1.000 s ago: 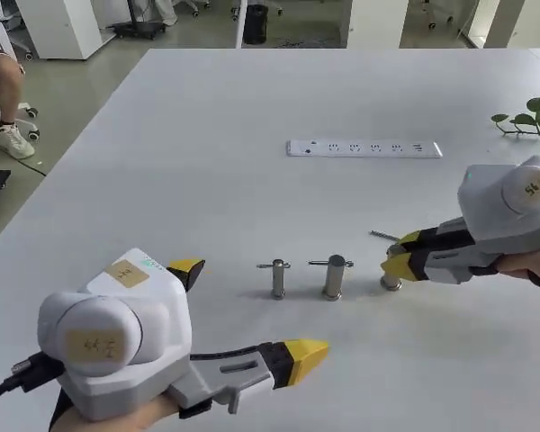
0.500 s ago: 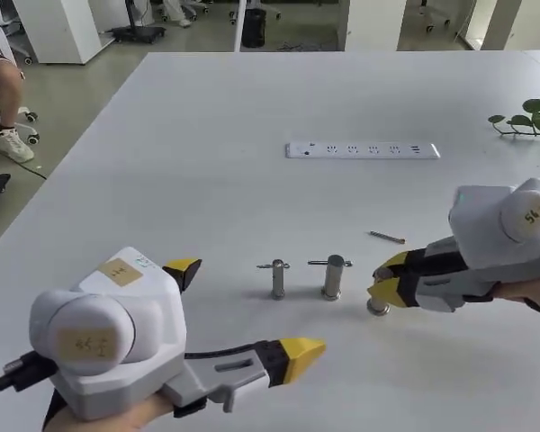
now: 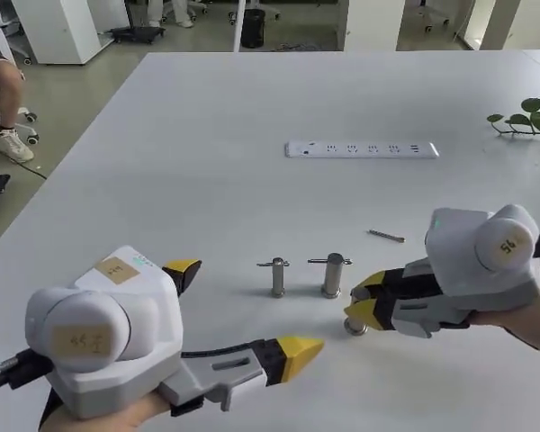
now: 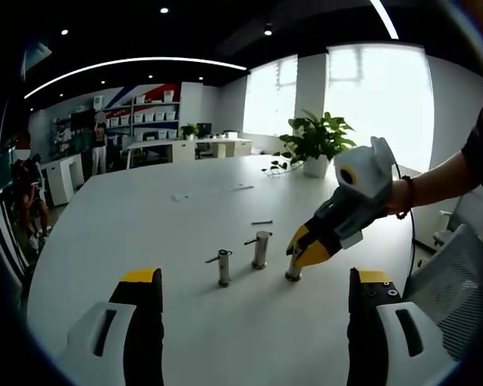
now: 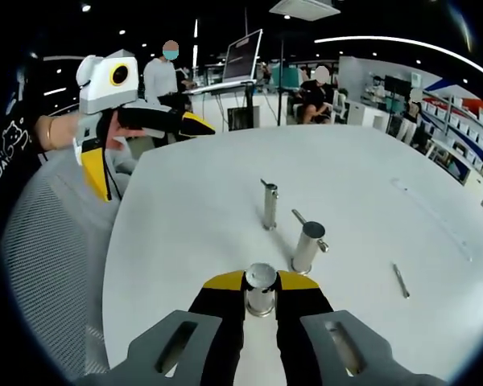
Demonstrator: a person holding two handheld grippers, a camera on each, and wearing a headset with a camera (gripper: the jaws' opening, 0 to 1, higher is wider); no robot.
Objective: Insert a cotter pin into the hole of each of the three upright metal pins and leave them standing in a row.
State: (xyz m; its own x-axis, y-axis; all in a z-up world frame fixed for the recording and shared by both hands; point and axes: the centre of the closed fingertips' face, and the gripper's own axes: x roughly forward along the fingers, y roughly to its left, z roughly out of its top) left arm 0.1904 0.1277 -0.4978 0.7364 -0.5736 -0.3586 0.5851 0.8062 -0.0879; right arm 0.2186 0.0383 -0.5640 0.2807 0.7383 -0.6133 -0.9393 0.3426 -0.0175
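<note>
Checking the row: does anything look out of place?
The third metal pin, gripped by the right gripper, sits out of line with the other two pins and has no cotter pin; a loose cotter pin lies beyond.

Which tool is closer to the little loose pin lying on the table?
Right. The right tool grips a metal pin a short way from the loose pin; the left tool hangs open, far off to the left.
</note>
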